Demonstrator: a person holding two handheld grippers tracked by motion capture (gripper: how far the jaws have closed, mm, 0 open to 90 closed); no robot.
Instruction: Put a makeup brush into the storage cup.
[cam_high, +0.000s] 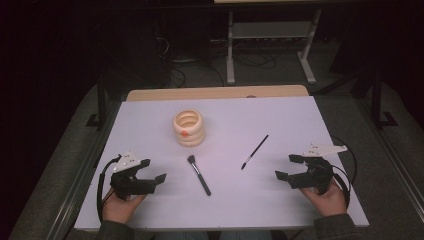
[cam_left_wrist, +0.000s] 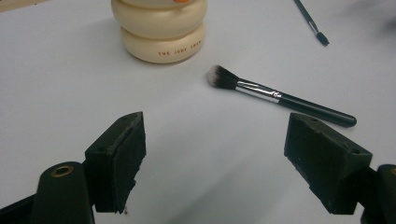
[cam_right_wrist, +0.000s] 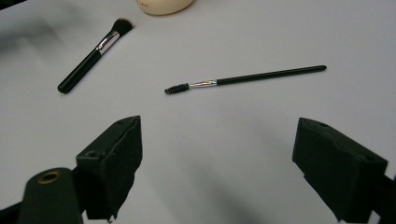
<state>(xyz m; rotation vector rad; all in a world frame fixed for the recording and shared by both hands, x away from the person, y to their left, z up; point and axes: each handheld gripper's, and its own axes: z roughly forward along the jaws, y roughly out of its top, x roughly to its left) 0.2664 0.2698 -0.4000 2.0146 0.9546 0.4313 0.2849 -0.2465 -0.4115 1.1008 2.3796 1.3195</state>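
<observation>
Left gripper (cam_high: 154, 170) jaws wide, nothing between them, clear of the table (cam_high: 300, 115). Right gripper (cam_high: 288, 166) same: wide, holding nothing. Powder brush (cam_high: 198, 174) lies between the 2, nearer left; thin spoolie brush (cam_high: 254, 151) nearer right. Cream ribbed holder (cam_high: 188, 128) behind the powder brush.

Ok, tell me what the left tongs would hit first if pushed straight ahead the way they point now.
Probably the powder brush. The left tongs stand open above the bare table, and the brush's bristle end lies just ahead between the jaws' line. The cream holder sits farther back, slightly left. Depth is hard to judge.
</observation>
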